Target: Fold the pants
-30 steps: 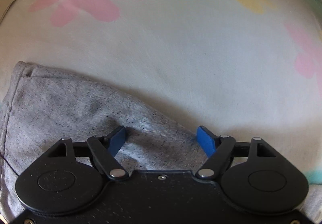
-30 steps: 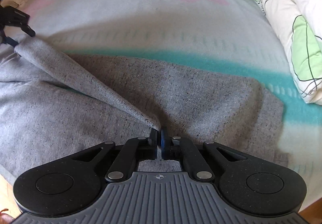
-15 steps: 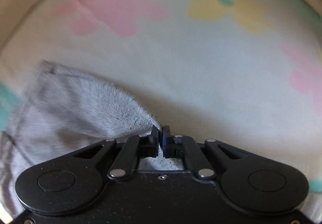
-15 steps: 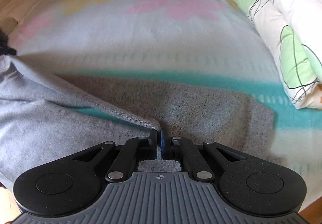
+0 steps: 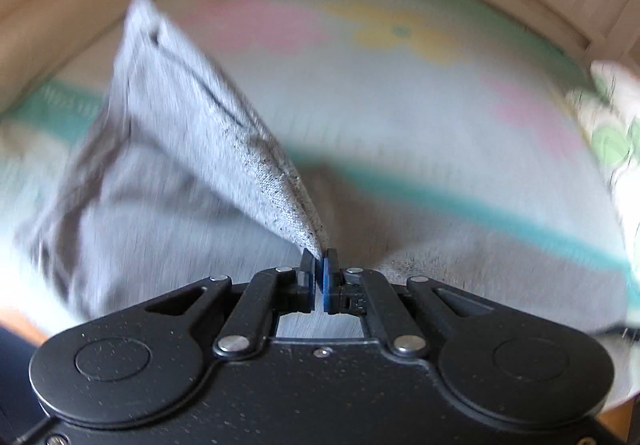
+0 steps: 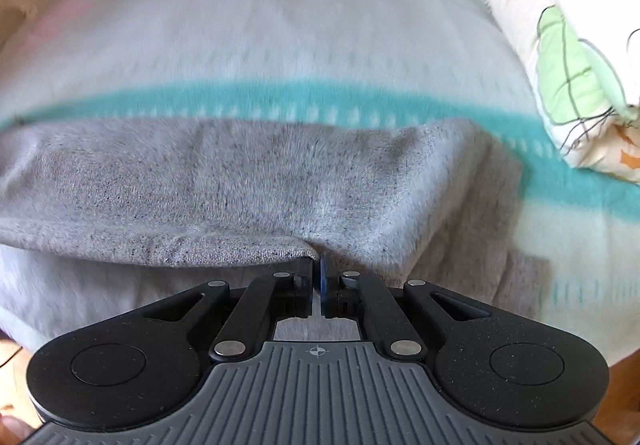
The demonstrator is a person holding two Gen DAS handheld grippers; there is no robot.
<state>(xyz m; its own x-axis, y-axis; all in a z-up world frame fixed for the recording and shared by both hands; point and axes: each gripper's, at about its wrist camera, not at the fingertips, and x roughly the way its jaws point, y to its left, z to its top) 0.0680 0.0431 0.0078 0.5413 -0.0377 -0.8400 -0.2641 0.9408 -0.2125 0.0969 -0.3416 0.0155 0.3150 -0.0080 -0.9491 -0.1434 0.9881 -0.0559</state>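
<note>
My left gripper [image 5: 320, 269] has its jaws clamped on an edge of the grey pants [image 5: 168, 181], and the cloth rises from the pinch in a taut ridge up and to the left. My right gripper [image 6: 316, 273] is likewise closed tight on a hemmed edge of the same pants [image 6: 240, 181], which run off to the left as a lifted flap with a lower layer spread on the bed beneath. Both pinches sit right at the fingertips, so I judge the grip thin; I should keep the squeeze firm and not jerk. The step in hand looks like carrying this lifted edge over to lay one half on the other. To do it well I would move both hands at one pace and height, keep the edge between them straight without stretching it, and set it down square on the lower layer before letting go. The flowered blanket [image 6: 280, 45] lies under everything, with a folded quilt [image 6: 560, 25] to the right, near the pants; I would steer clear of it. The left view is blurred, so finer creases I cannot tell.
</note>
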